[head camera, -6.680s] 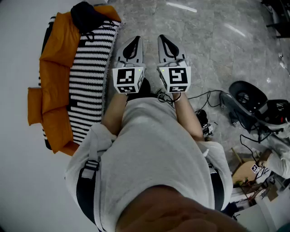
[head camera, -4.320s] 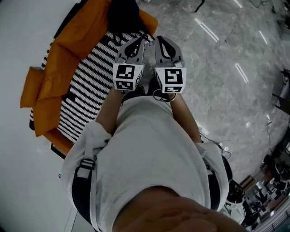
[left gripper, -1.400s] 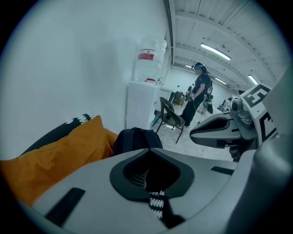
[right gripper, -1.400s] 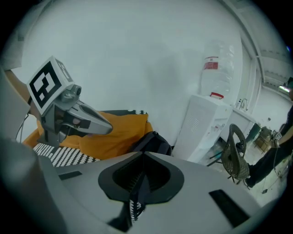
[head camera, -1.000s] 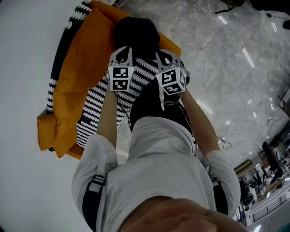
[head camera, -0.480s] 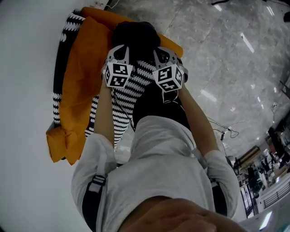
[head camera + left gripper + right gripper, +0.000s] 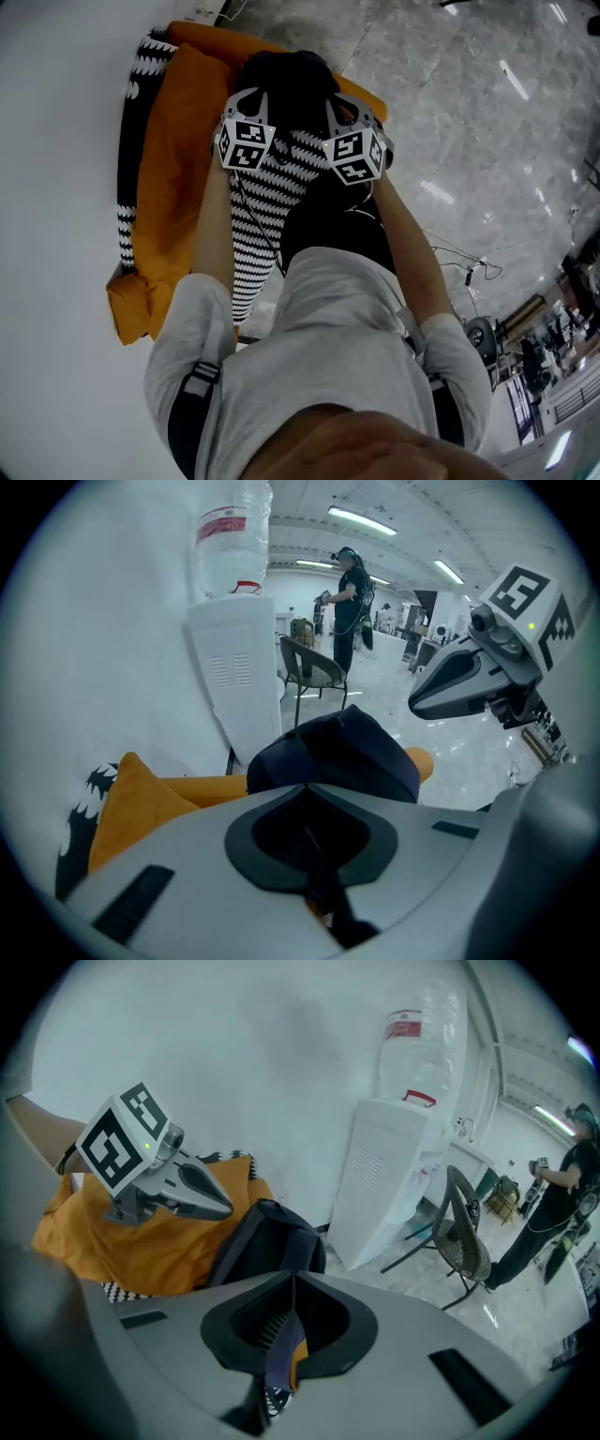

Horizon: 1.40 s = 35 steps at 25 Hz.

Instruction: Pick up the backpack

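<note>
A dark navy backpack (image 7: 284, 77) sits at the far end of a sofa, on orange cushions (image 7: 178, 159) and a black-and-white striped cover (image 7: 267, 202). My left gripper (image 7: 251, 96) hangs just over the backpack's left near side and my right gripper (image 7: 342, 99) over its right near side. In the left gripper view the backpack (image 7: 337, 752) bulges right beyond the left gripper (image 7: 305, 787), whose jaws meet with nothing between them. In the right gripper view the backpack (image 7: 267, 1241) lies just past the right gripper (image 7: 292, 1276), also shut and empty.
A white water dispenser (image 7: 234, 677) with a bottle stands behind the sofa against the wall, and a wire chair (image 7: 464, 1232) stands beside it. A person (image 7: 349, 592) stands far off on the glossy grey floor (image 7: 469, 122). Cables lie on the floor (image 7: 459, 262) at right.
Both grippers have sunk toward the backpack and stayed shut. The backpack and cushions have not moved.
</note>
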{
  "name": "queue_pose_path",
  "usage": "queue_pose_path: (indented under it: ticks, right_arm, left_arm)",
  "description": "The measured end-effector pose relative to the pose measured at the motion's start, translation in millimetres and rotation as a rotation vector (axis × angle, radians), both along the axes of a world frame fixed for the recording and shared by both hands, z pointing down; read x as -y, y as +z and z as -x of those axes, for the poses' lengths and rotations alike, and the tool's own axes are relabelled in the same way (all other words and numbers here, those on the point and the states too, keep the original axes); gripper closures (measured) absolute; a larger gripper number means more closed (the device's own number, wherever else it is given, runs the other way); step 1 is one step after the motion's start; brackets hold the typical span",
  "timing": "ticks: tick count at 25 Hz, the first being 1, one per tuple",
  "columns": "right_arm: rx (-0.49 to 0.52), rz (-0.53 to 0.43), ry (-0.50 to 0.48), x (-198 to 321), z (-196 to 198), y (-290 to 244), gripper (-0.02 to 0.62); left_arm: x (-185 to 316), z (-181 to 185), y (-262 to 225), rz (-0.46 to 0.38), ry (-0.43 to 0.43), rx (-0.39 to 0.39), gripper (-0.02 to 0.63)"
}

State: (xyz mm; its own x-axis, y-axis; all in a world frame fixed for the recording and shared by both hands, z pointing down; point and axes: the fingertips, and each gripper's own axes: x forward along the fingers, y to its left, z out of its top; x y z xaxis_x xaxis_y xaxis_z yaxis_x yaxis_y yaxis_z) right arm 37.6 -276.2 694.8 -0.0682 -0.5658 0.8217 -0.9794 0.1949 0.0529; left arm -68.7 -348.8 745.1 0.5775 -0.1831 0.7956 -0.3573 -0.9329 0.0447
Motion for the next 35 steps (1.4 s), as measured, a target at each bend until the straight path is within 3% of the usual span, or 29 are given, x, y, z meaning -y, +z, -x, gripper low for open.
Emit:
queue_pose_path:
  ticks: [6,9,10,11,14,23,28,33,35]
  right_arm:
    - [0.012,0.009,0.005,7,1,13,0.554]
    - [0.021,0.020,0.000,10,1,18,0.531]
    - [0.027,0.028,-0.001,11,1,21,0.459]
    - [0.033,0.035,0.000,12,0,25,0.422]
    - [0.044,0.054,0.020,15,-5,37,0.412]
    - [0.131,0.053,0.037,28,-11,54,0.371]
    - [0.194,0.075,0.098,35,-8,69,0.369]
    - [0.152,0.072,0.084,38,-10,70,0.371]
    - [0.123,0.073,0.061,37,-10,68,0.408]
  left_arm:
    - [13,-2,15,-0.013,-0.020,0.003,0.587]
    - [19,-6,22,-0.016,-0.010,-0.004,0.446]
    - [20,-7,23,-0.022,-0.005,-0.007,0.409]
    - [22,-8,25,-0.028,-0.004,-0.009,0.383]
    - [32,-8,34,-0.045,-0.020,-0.010,0.343]
    - [46,-20,53,-0.048,0.019,-0.030,0.314]
    - [45,-19,65,0.051,0.025,-0.075,0.311]
    - [44,-22,67,0.097,0.044,-0.089,0.313]
    - [41,-23,66,0.087,0.062,-0.076,0.315]
